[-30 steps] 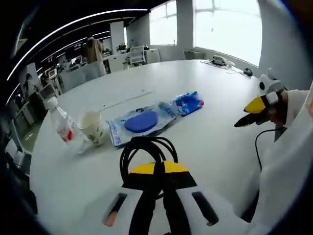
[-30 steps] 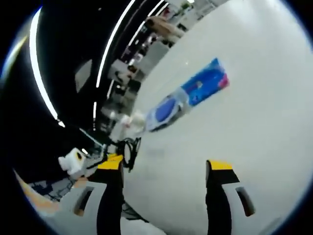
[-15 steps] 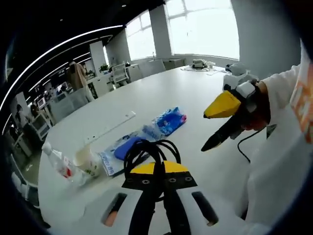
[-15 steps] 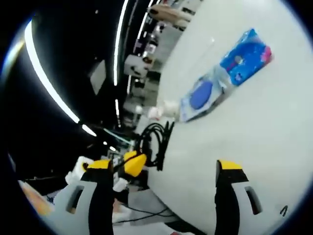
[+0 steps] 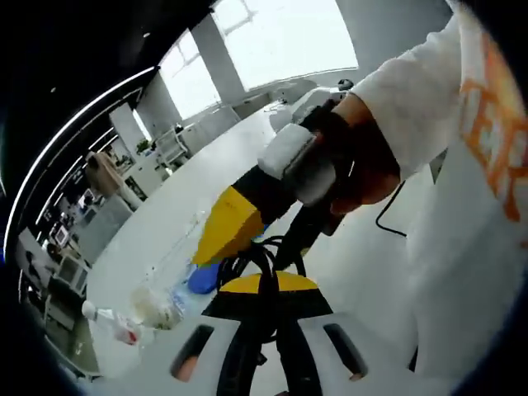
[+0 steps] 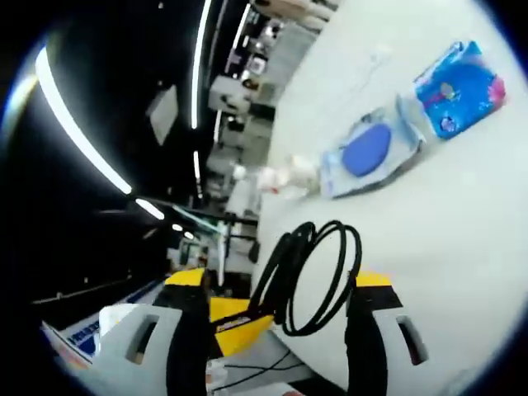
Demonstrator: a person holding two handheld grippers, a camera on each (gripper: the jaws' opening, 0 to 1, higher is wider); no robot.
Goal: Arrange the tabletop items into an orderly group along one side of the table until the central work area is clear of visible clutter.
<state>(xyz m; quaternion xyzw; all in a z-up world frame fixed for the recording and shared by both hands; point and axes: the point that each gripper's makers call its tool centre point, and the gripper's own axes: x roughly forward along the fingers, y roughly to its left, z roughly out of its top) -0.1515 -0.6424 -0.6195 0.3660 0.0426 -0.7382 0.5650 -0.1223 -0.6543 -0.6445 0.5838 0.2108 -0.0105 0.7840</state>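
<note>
Cable coil (image 6: 318,276) between blurred tongs (image 6: 280,318)

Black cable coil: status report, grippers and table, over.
Left gripper shut on black cable coil. Right gripper open, jaws either side of the coil. Blue packets, cup and bottle on white table. Nothing blocking.

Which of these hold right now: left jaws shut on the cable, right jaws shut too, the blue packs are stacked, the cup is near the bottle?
1. The left gripper is shut on the cable. True.
2. The right gripper is shut. False: its jaws stand wide apart, with the cable coil between them.
3. The blue packs are stacked. False: they lie side by side on the table.
4. The cup stands near the bottle. True.
</note>
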